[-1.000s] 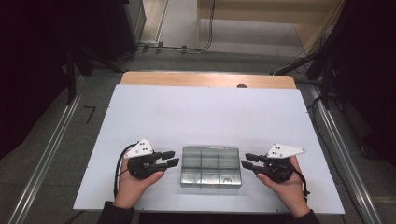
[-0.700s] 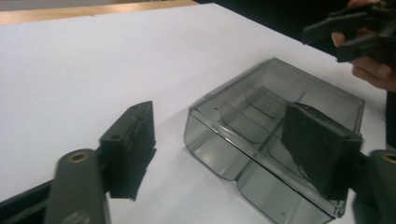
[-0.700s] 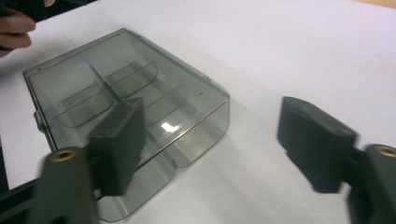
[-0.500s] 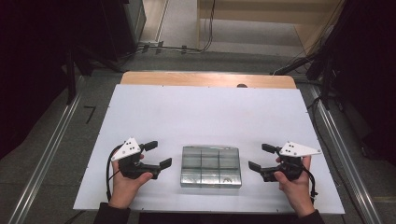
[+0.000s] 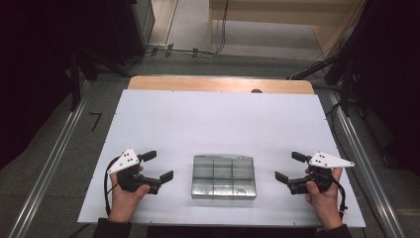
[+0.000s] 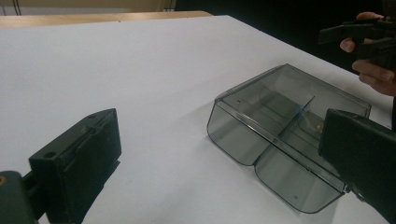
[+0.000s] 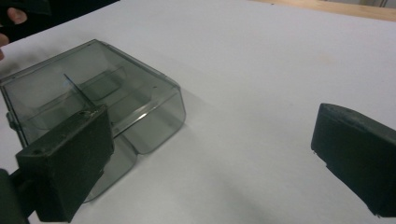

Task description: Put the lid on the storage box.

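A clear, smoke-grey plastic organiser box (image 5: 223,176) with inner dividers lies flat on the white tabletop (image 5: 218,124), close to its near edge and midway between the person's two hands. The left gripper (image 5: 159,166), a black two-jaw tool topped by a grey three-cornered plate, sits to the left of the box and apart from it; its jaws have just been opening and now stand wide, with nothing between them. The right gripper (image 5: 289,166) mirrors it on the right side, likewise clear of the box, its jaws having just been opening and now spread wide and empty. In the left gripper view the box (image 6: 285,135) lies ahead, partly behind one jaw; in the right gripper view the box (image 7: 93,112) lies ahead behind the opposite jaw. Beyond the far edge of the white tabletop a strip of pale wooden board (image 5: 218,84) shows.
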`<state>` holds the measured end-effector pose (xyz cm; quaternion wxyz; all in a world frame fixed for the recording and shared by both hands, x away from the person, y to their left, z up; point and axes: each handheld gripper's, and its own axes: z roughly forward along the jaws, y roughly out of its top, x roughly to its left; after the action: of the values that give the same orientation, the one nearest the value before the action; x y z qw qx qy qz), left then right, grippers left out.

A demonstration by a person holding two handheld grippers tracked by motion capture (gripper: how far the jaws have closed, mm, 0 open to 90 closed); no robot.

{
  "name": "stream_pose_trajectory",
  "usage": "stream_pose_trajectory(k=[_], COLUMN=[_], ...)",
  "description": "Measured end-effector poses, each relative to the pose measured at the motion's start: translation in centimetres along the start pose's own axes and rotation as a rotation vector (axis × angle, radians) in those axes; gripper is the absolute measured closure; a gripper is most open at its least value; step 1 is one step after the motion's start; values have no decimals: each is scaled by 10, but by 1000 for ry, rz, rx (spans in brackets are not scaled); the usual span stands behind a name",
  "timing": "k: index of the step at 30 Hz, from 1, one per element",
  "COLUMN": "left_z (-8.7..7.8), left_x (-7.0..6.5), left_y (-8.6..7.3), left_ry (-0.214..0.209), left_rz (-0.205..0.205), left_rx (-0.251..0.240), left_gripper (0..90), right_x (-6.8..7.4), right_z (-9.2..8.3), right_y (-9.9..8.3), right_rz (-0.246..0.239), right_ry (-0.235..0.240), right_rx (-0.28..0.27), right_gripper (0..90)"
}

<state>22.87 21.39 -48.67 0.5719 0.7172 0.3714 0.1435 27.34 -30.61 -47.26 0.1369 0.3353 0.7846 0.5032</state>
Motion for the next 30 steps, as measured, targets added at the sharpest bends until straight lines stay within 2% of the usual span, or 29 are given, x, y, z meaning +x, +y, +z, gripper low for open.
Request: stream_pose_trajectory(k=[12,19,30], left_z=[-12,-21,-29], left_x=[13,22,31], left_y=[-10,-15,-20], left_ry=[34,53,74], left_rz=[-21,-31,-42], left_rx=[4,-2,-18], left_gripper=[0,0,0], right_x=[-19,-31,-42], right_z=[-13,-21,-25], right_y=[-15,-24,-33], right_rz=[13,33,48], right_ry=[-68,-83,-92], right_rx=[8,4,-3], right_gripper=[0,0,0])
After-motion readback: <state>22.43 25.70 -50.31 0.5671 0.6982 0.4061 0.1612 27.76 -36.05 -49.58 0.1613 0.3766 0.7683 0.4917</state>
